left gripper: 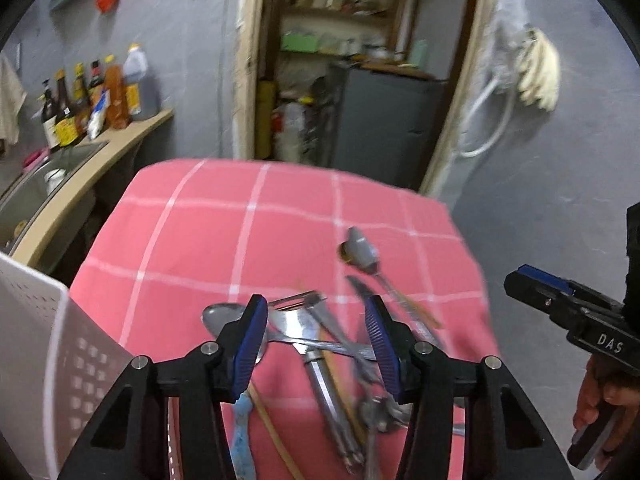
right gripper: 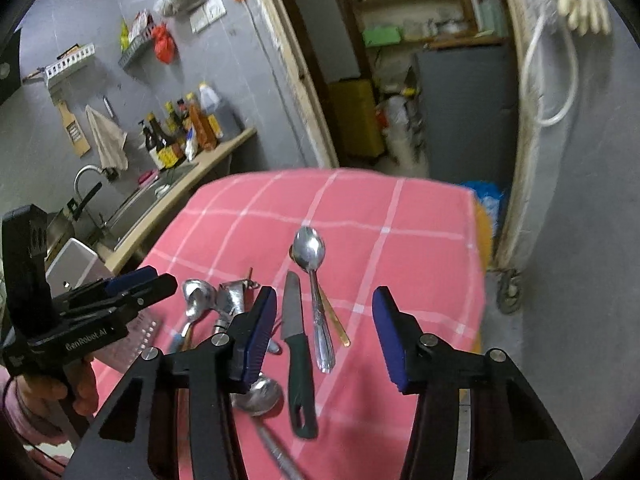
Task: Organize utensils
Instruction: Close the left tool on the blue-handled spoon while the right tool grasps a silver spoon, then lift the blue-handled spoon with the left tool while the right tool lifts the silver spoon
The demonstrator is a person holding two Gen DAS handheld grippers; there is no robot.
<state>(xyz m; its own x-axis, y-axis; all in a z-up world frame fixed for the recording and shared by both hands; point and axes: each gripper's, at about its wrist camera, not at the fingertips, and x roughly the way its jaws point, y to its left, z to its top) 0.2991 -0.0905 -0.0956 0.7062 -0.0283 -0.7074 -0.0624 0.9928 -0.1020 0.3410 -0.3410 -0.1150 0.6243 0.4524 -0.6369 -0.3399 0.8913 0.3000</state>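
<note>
A heap of metal utensils (left gripper: 320,344) lies on the pink checked tablecloth (left gripper: 208,232). My left gripper (left gripper: 316,344) is open and empty just above the heap. In the right wrist view a steel spoon (right gripper: 314,280) and a knife with a dark green handle (right gripper: 298,356) lie side by side, with more spoons (right gripper: 196,300) to the left. My right gripper (right gripper: 324,340) is open and empty above the knife and spoon. The right gripper also shows in the left wrist view (left gripper: 560,300), and the left gripper in the right wrist view (right gripper: 132,292). A white perforated basket (left gripper: 52,352) stands at the left.
A counter (left gripper: 120,148) with a sink (right gripper: 136,200) and several sauce bottles (left gripper: 92,96) runs along the left wall. A doorway (left gripper: 352,60) to a cluttered storeroom is behind the table. The table's right edge drops to the grey floor (left gripper: 560,184).
</note>
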